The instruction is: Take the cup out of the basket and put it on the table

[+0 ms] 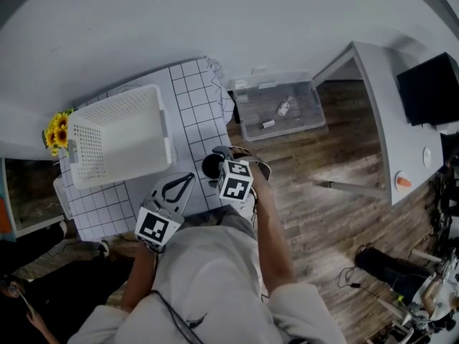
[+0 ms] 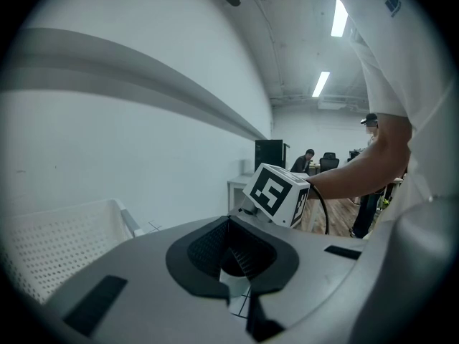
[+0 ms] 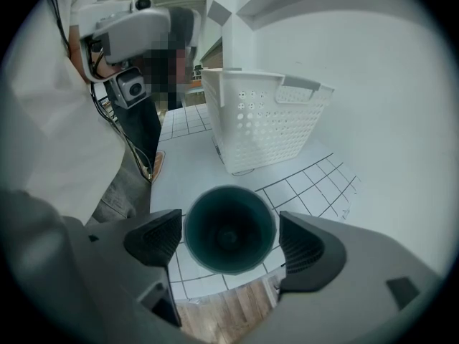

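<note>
A dark teal cup (image 1: 211, 166) stands upright on the white grid-cloth table (image 1: 193, 99), close to the table's right edge and outside the white perforated basket (image 1: 118, 138). In the right gripper view I look down into the cup (image 3: 229, 228); my right gripper (image 3: 229, 244) is open, a pad on either side of the rim with thin slivers of cloth showing between. The basket (image 3: 262, 117) stands behind it. My left gripper (image 1: 188, 178) hovers over the table's front part, to the left of the cup, jaws shut on nothing (image 2: 231, 264).
Yellow sunflowers (image 1: 57, 131) sit at the basket's left. A clear plastic bin (image 1: 280, 106) with small items lies on the wooden floor beyond the table's right edge. A white desk (image 1: 380, 99) stands further right. People sit far off in the left gripper view.
</note>
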The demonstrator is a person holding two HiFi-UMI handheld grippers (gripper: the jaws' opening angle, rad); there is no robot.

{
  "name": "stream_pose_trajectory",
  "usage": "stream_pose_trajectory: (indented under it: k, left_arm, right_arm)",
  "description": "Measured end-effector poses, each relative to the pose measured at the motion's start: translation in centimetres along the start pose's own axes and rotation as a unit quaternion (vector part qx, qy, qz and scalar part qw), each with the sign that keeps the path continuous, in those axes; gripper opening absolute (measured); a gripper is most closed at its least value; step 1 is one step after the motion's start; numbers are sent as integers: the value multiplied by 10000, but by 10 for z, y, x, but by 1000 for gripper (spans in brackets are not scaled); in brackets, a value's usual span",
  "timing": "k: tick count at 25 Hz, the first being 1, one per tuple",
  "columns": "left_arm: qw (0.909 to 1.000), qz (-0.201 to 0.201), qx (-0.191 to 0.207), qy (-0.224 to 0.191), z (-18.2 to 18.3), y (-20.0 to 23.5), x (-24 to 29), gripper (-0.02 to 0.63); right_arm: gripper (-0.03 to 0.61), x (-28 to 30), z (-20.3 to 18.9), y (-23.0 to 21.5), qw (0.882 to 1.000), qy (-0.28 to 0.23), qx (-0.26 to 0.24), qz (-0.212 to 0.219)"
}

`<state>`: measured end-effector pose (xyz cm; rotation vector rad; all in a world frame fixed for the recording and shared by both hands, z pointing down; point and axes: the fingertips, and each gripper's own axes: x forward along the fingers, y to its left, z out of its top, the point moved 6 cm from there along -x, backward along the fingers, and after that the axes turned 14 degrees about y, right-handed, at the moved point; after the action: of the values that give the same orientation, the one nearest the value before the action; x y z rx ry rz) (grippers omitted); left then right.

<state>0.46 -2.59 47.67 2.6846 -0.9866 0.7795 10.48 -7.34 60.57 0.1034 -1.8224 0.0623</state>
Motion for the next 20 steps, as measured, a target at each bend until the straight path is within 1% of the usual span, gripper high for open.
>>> stream_pose_trajectory:
  k: [8,12,15,17,19,20]
  left_arm:
    - [10000,-56,8,-40,2,0,2,11]
    - [9999,-74,25,-94,3,1,1,11]
    - [9999,-70,60,-144,6,3,0,11]
    - [9998,-70,97,-182,9,5,-2,11]
    - [9995,-68,124,-266,14,6,-5,11]
    - [9994,-67,135,-322,17,7,-7,11]
  right_arm:
    - [408,-16,-2,4,9998,-146,85,-50]
    - [407,-34,-4,11,9989,-310,173,-303]
    - [405,-54,-5,16,9963,-660,291,-471]
    - [399,-71,-5,20,9921,-1016,458,-582]
    - [369,-91,-5,23,9837,-1493,692,-722]
    - [345,-102,-4,25,9778,-1752,810,-809]
